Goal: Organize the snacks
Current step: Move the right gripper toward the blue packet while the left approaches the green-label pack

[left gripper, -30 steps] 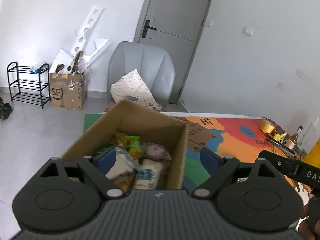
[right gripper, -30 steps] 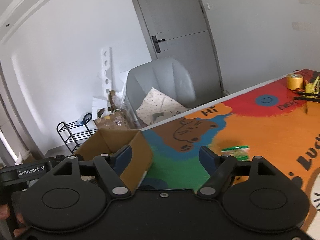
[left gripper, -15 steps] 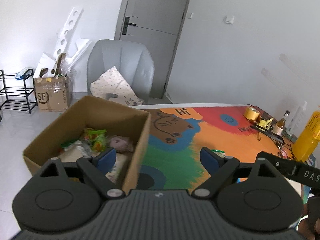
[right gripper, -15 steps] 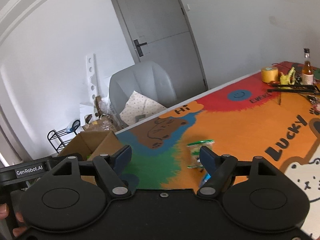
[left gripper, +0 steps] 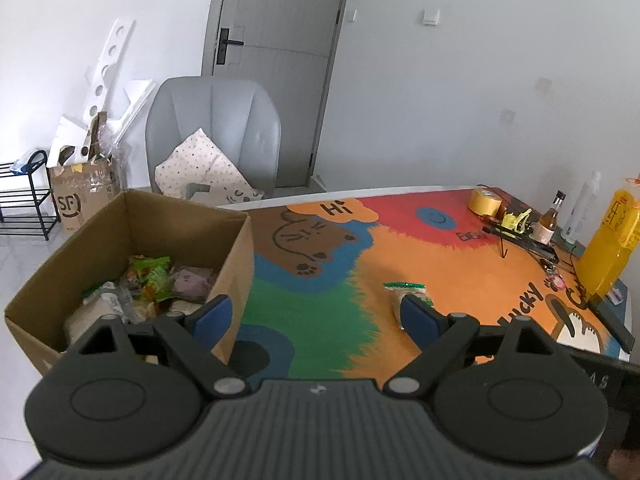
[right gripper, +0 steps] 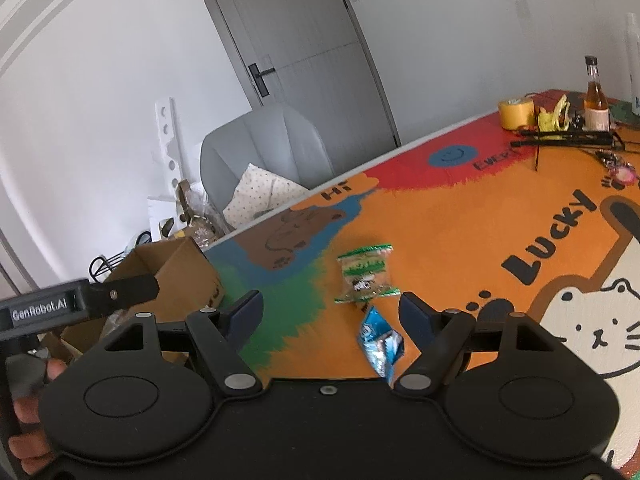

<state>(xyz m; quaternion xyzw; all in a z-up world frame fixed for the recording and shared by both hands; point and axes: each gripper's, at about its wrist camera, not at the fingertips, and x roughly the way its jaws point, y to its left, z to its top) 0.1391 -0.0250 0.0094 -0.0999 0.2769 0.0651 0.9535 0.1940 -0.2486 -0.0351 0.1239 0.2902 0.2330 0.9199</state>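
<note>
An open cardboard box (left gripper: 236, 256) with several snack packets (left gripper: 152, 276) inside stands at the table's left edge; it also shows in the right wrist view (right gripper: 176, 268). A green-and-white snack packet (right gripper: 366, 272) lies on the colourful table mat (right gripper: 460, 216), and a blue packet (right gripper: 380, 340) lies just nearer. My right gripper (right gripper: 332, 314) is open and empty, above and just short of both packets. My left gripper (left gripper: 316, 316) is open and empty, between the box and the green packet (left gripper: 406, 292).
A grey chair (left gripper: 212, 128) with a dotted cushion stands behind the table. At the table's far right are a tape roll (left gripper: 484, 202), a small bottle (left gripper: 550, 216), a black stand (left gripper: 520, 240) and a yellow bottle (left gripper: 608, 240). A shoe rack (left gripper: 20, 196) and an SF carton (left gripper: 80, 192) are on the floor.
Both grippers have swung right, away from the box and over the mat. The green packet and then the blue one have come into the right wrist view, now closer.
</note>
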